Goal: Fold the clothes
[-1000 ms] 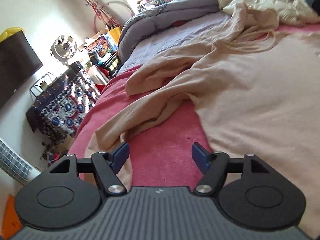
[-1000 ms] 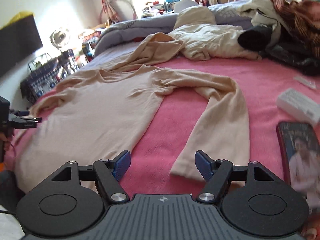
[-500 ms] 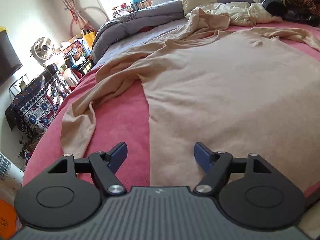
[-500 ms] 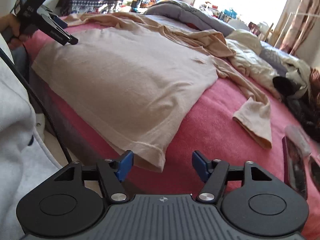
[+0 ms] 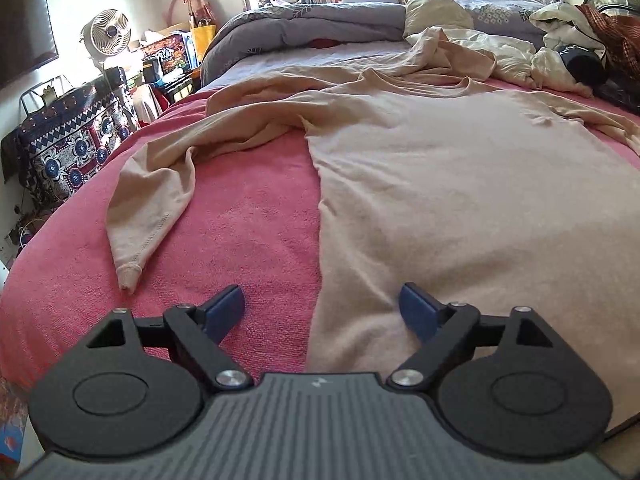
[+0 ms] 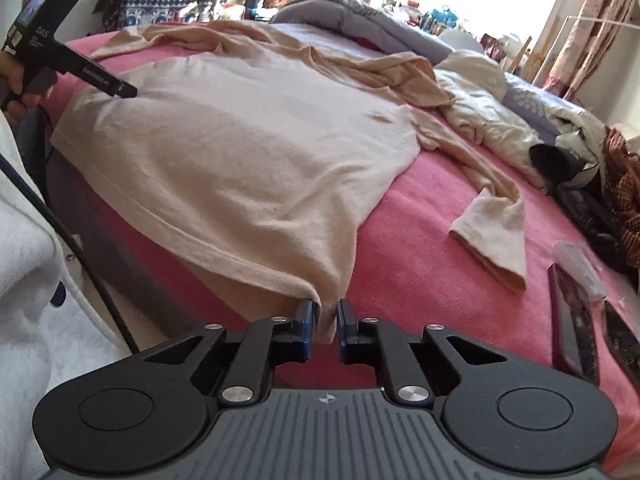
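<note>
— Was any writing readable?

— Only on the left gripper (image 6: 76, 68), at ten o'clock in the right wrist view. White letters "DAS" stood on its black body below the small screen.

— And along its finger?

— A white line of print ran there, too blurred to read.

— The colourful box (image 5: 170, 54) beside the fan (image 5: 109, 32)?

— It carried lettering at ten o'clock in the left wrist view, but I couldn't make it out.

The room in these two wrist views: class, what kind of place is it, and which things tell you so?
Most likely a lived-in bedroom. A bed with a pink cover fills both views, a grey duvet and a pillow lie at its far end, and a desk fan stands among clutter by the wall.
</note>
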Demonstrator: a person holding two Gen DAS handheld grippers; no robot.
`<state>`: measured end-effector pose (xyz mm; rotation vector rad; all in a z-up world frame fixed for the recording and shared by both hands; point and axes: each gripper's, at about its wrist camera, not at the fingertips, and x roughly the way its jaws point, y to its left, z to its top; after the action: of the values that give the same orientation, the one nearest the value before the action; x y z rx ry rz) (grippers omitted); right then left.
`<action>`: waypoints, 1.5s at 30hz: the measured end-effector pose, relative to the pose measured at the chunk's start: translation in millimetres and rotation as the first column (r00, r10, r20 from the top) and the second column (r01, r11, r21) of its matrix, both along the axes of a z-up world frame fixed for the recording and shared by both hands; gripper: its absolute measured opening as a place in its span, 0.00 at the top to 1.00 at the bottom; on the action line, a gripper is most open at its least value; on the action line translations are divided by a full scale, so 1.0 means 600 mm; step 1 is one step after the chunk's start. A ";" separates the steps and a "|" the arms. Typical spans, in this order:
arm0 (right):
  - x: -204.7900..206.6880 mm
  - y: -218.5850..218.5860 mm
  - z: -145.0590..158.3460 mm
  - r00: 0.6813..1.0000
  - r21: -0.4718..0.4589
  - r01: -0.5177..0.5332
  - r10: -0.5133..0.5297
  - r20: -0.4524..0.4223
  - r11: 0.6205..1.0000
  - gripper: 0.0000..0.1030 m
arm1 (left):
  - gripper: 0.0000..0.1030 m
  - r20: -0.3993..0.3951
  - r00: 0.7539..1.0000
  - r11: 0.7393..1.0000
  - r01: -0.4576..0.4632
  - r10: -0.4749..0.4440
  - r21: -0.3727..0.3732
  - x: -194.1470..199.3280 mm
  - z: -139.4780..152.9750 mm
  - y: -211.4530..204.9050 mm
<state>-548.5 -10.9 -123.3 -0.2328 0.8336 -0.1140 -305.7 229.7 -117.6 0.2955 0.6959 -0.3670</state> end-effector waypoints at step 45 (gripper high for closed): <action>0.311 -0.336 -0.070 0.935 0.861 0.101 -0.343 0.089 0.498 0.42 | 0.06 -0.039 0.999 0.986 0.033 -0.027 0.163 0.021 0.010 0.014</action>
<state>-361.9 -212.6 -165.4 0.8377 0.5718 0.0346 -293.1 238.3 -111.5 0.4563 0.7604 -0.3449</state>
